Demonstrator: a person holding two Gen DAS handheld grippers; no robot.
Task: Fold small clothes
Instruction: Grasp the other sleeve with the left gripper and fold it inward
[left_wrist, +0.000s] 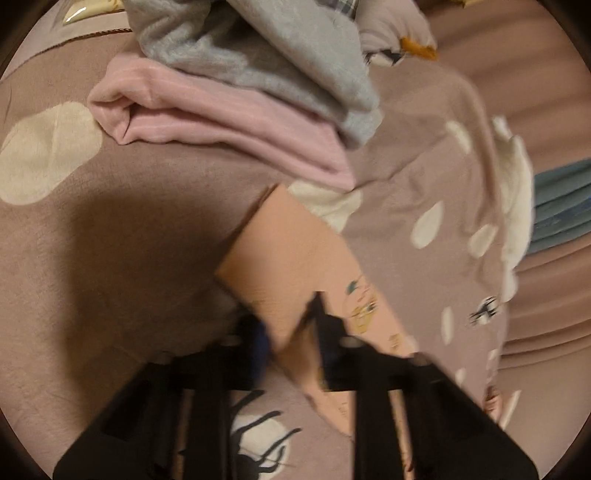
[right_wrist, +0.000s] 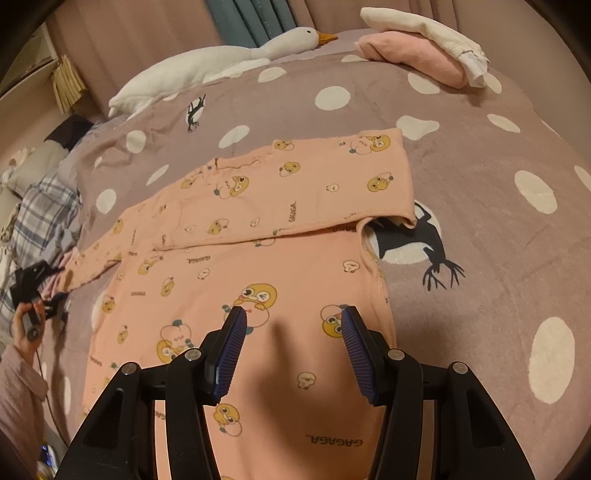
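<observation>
A peach cartoon-print top (right_wrist: 266, 258) lies spread on the bed's mauve spotted cover (right_wrist: 480, 229), its right sleeve (right_wrist: 295, 192) already folded across the chest. The right gripper (right_wrist: 293, 354) hangs over the near hem with its jaws parted and nothing between them; the blue pads (right_wrist: 231, 354) are clear of the cloth. At the far left of that view a hand (right_wrist: 27, 325) holds the left gripper (right_wrist: 31, 280) by the end of the left sleeve (right_wrist: 96, 266). In the left wrist view, which is blurred, the left gripper (left_wrist: 295, 332) has its jaws clenched, apparently on the sleeve (left_wrist: 291, 258), which runs up from between them. Beyond it sit folded pink (left_wrist: 221, 118) and grey (left_wrist: 266, 55) garments. On the far side of the bed lie a white goose toy (right_wrist: 221, 62) and another small folded pile (right_wrist: 417, 51)
</observation>
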